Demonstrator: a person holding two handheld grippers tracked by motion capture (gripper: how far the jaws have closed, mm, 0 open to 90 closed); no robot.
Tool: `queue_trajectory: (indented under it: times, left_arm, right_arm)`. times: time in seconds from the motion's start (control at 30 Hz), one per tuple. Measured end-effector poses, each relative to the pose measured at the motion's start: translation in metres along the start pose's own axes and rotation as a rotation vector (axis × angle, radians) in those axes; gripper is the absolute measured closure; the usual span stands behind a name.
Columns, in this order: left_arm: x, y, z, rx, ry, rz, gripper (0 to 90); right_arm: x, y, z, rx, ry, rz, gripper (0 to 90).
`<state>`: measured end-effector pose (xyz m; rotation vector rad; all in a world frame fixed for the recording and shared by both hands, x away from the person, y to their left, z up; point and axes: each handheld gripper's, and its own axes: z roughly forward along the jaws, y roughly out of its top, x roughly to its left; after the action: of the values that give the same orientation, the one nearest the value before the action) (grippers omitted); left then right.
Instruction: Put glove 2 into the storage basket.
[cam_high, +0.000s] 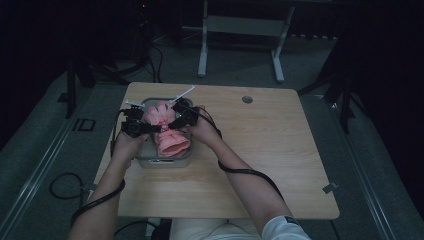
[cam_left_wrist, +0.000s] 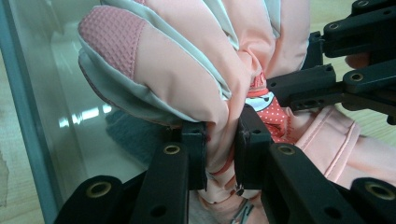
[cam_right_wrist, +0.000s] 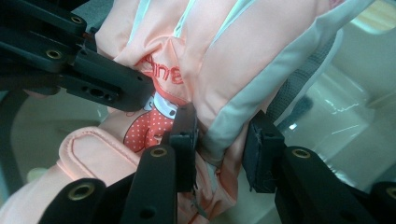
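Note:
A pink padded glove (cam_high: 167, 137) with grey trim and a cartoon print hangs between both grippers, over a grey plastic bin (cam_high: 165, 162) on the wooden table (cam_high: 260, 150). My left gripper (cam_high: 145, 120) pinches a fold near the glove's middle; in the left gripper view its jaws squeeze the pink fabric (cam_left_wrist: 187, 60) at the left gripper's tip (cam_left_wrist: 222, 144). My right gripper (cam_high: 177, 116) grips the opposite side, its jaws closed on the grey-edged fabric (cam_right_wrist: 233, 56) at the right gripper's tip (cam_right_wrist: 219, 144). The glove's cuff droops toward the bin's near rim.
A dark grey textured cloth (cam_left_wrist: 130, 135) lies inside the bin under the glove. The bin's pale wall (cam_left_wrist: 28, 116) stands close on the left. A round cable hole (cam_high: 247, 99) marks the table's far side. A metal stand (cam_high: 240, 25) rises beyond the table.

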<state>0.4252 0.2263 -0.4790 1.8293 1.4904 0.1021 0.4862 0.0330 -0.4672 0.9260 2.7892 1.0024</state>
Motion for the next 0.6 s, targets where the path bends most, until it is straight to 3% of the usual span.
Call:
queue_trajectory:
  times: [0.17,0.3,0.43,0.6]
  left_arm:
    - [0.000,0.001,0.004,0.008,0.032,0.000,71.5]
    - [0.001,0.004,0.008,0.033,0.079,-0.010,60.9]
    - [0.000,0.005,0.008,0.006,0.094,-0.026,52.6]
    - [-0.001,0.006,0.006,-0.008,0.126,-0.027,45.3]
  right_arm:
    - [-0.004,0.000,0.005,-0.002,0.006,0.017,65.5]
    - [-0.008,0.001,0.010,0.008,0.007,0.035,63.0]
    - [-0.013,0.002,0.012,-0.008,0.015,0.071,58.6]
    - [-0.017,0.006,0.009,-0.014,-0.002,0.070,51.2]
